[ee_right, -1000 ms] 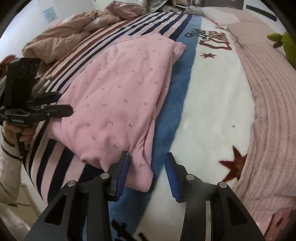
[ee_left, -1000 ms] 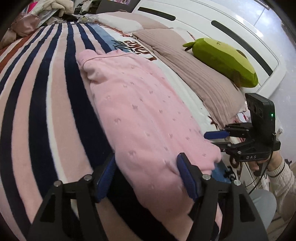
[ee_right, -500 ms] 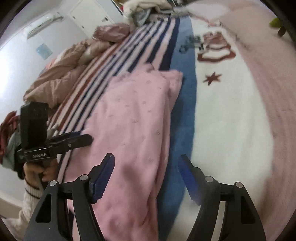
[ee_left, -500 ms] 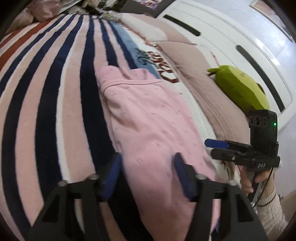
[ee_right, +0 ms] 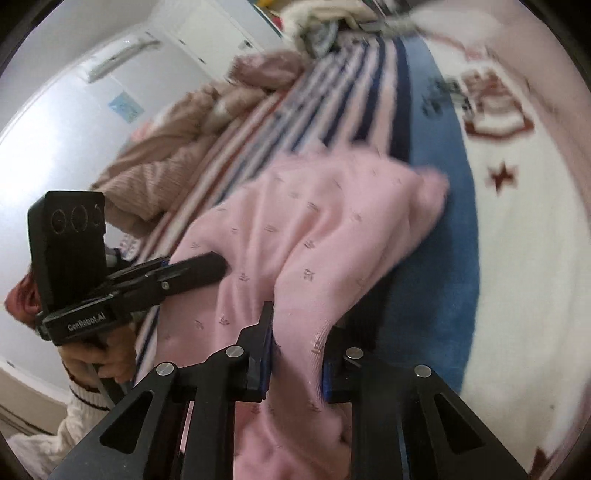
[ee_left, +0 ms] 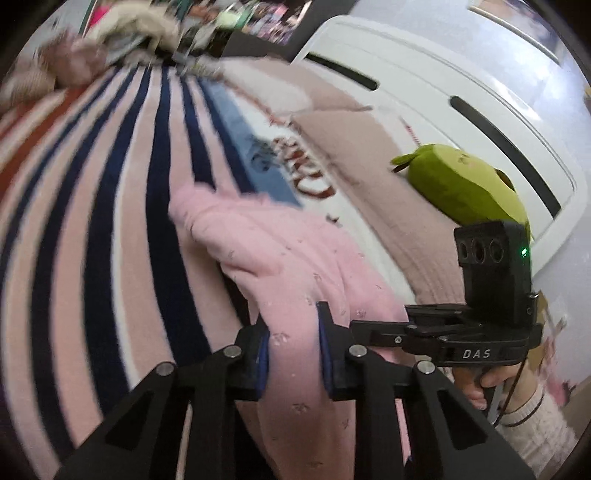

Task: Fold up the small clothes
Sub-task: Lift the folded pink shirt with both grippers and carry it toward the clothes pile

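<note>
A pink garment [ee_left: 280, 258] with small printed marks lies folded lengthwise on the striped blanket [ee_left: 92, 192]; it also shows in the right wrist view [ee_right: 325, 221]. My left gripper [ee_left: 293, 350] is shut on its near edge at one corner. My right gripper [ee_right: 297, 354] is shut on the near edge at the other corner. Both lift the near end off the bed; the far end still rests on the blanket. Each gripper shows in the other's view, the right one [ee_left: 373, 328] and the left one [ee_right: 207, 266].
A green plush toy [ee_left: 461, 184] lies on a beige pillow [ee_left: 369, 155] by the white headboard [ee_left: 461, 85]. A bundled beige duvet [ee_right: 173, 158] and a pile of clothes [ee_right: 325, 18] sit at the far side of the bed.
Both grippers were open around the garment's near edge; they have closed on it and raised it. The near end has come up off the blanket.
</note>
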`<state>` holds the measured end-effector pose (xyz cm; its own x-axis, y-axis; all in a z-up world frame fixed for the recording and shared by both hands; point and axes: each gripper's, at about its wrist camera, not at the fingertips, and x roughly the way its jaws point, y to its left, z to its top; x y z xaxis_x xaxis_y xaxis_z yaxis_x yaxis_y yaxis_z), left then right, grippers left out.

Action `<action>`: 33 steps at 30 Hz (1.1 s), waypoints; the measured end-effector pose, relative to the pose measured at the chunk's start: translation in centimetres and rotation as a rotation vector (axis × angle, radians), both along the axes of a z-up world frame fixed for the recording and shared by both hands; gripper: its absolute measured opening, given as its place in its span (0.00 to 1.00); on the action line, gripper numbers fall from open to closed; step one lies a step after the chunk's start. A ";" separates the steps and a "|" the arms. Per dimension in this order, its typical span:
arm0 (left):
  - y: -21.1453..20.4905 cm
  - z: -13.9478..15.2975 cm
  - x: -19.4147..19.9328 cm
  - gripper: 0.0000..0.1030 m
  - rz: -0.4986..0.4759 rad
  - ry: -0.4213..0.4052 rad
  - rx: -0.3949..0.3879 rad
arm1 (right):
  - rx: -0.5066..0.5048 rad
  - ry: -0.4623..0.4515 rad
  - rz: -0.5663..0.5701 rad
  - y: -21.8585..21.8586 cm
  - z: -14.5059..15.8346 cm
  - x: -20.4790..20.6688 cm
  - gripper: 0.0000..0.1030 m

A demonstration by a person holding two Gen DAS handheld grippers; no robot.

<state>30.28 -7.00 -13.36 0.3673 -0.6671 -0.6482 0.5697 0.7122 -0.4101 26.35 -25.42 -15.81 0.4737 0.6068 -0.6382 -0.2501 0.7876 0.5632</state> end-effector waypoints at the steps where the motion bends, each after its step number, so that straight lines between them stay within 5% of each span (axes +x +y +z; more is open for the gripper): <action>1: 0.1 1.3 -0.6 0.19 -0.001 -0.028 0.006 | 0.002 -0.020 0.004 0.2 1.0 -0.4 0.14; 12: 7.0 19.0 -10.0 0.19 0.090 -0.362 0.033 | 0.002 -0.348 0.015 7.2 17.3 -7.4 0.13; 20: 15.5 29.5 -16.1 0.19 0.180 -0.503 0.049 | 0.036 -0.507 0.091 14.8 26.9 -11.5 0.13; 33: 33.3 35.5 -21.6 0.19 0.360 -0.485 0.096 | 0.079 -0.549 0.290 29.3 32.2 -12.1 0.13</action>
<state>8.64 26.34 22.16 0.8270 -0.3932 -0.4019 0.3921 0.9156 -0.0890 14.28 3.85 16.37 0.5293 0.7950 -0.2964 -0.7167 0.6059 0.3452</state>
